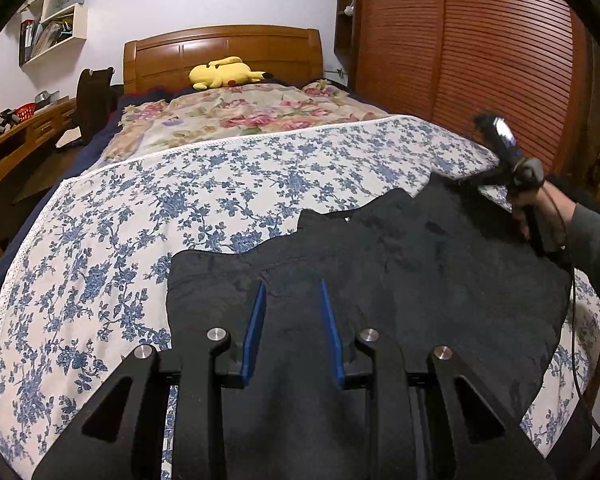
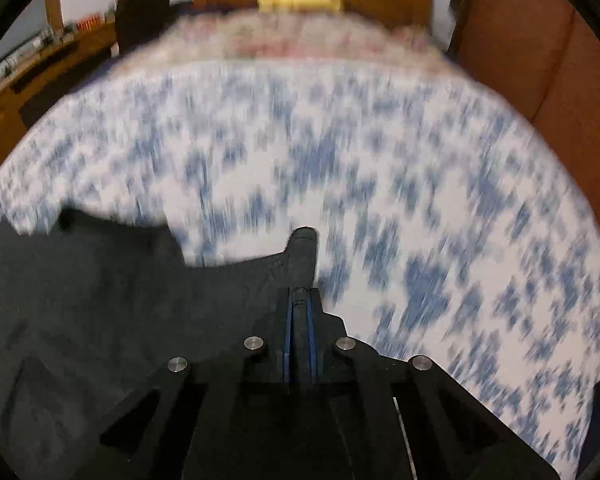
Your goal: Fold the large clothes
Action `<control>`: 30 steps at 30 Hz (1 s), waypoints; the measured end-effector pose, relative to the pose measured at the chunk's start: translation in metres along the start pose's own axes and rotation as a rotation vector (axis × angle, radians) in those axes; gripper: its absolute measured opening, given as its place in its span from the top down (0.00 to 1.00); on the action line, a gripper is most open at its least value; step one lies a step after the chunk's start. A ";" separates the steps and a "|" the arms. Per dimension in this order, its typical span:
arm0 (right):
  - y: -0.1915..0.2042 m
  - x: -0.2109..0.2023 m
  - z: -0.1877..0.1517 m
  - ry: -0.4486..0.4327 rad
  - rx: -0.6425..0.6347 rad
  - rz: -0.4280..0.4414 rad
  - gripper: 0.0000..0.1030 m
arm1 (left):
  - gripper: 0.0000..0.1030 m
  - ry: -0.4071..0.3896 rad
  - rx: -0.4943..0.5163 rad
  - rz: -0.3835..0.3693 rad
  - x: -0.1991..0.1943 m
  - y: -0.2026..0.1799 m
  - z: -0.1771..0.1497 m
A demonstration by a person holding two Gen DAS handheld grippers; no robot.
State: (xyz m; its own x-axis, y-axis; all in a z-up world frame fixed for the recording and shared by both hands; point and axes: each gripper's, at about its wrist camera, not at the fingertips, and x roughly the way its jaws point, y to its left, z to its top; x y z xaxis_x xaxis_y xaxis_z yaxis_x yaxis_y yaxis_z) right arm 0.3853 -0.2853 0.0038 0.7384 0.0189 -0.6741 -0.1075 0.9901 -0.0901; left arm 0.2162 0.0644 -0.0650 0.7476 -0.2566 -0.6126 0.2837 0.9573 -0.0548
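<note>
While the right wrist view is smeared with blur, the left one is sharp, so most of this comes from there.

Garment (image 1: 440,280): big black thing, spread mostly flat on the bed, on the near right part of it. Can't tell what kind of clothing it is.

Left hand-held gripper (image 1: 292,286): sits low over the near edge of the garment, blue pads (image 1: 256,320) partly apart. Black cloth lies between and under them, but I can't tell if they're actually pinching any.

Right hand-held gripper (image 2: 300,292): pads squeezed right together on a rolled-up bit of the black cloth, which pokes out past the tips. In the left view it's at the far right corner of the garment, with a hand (image 1: 540,208) in a dark sleeve on the handle.

Sheet (image 1: 140,220): white with blue flowers, covers the near half of the bed under the garment.

Quilt (image 1: 240,112): pink floral, further up toward the headboard (image 1: 224,52).

Plush (image 1: 224,73): yellow, lying on the pillows by the headboard.

Wardrobe (image 1: 480,60): slatted wood doors, along the right side of the bed.

Shelves (image 1: 56,20): white, on the wall at far left, with books in them.
</note>
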 end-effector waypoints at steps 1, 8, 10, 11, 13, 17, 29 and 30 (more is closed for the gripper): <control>-0.004 -0.009 0.004 -0.044 0.012 -0.019 0.95 | 0.72 0.001 0.000 0.000 0.001 0.000 0.000; -0.040 0.014 -0.004 0.027 0.094 -0.203 0.95 | 0.72 0.007 0.009 0.001 0.001 -0.005 -0.002; -0.045 0.025 -0.011 0.079 0.117 -0.165 0.94 | 0.72 0.008 0.012 0.001 0.001 -0.007 -0.003; -0.044 0.027 -0.014 0.088 0.119 -0.140 0.94 | 0.72 0.011 0.012 -0.001 0.001 -0.008 -0.004; -0.040 0.024 -0.016 0.082 0.088 -0.128 0.88 | 0.72 0.015 0.014 -0.006 0.001 -0.010 -0.005; -0.032 -0.003 -0.034 0.078 0.043 -0.075 0.60 | 0.72 0.022 0.026 -0.012 0.001 -0.020 -0.008; -0.009 -0.121 -0.134 0.063 -0.027 -0.007 0.59 | 0.72 -0.010 0.077 -0.042 -0.009 -0.065 -0.007; -0.011 -0.131 -0.141 0.056 -0.028 -0.016 0.59 | 0.72 -0.011 0.084 -0.048 -0.009 -0.071 -0.007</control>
State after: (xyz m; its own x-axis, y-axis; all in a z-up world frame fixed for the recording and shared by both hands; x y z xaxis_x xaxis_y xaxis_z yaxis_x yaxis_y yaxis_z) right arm 0.1961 -0.3179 -0.0107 0.7020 -0.0058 -0.7122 -0.1150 0.9859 -0.1214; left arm 0.1850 -0.0002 -0.0609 0.7386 -0.3041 -0.6017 0.3686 0.9294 -0.0172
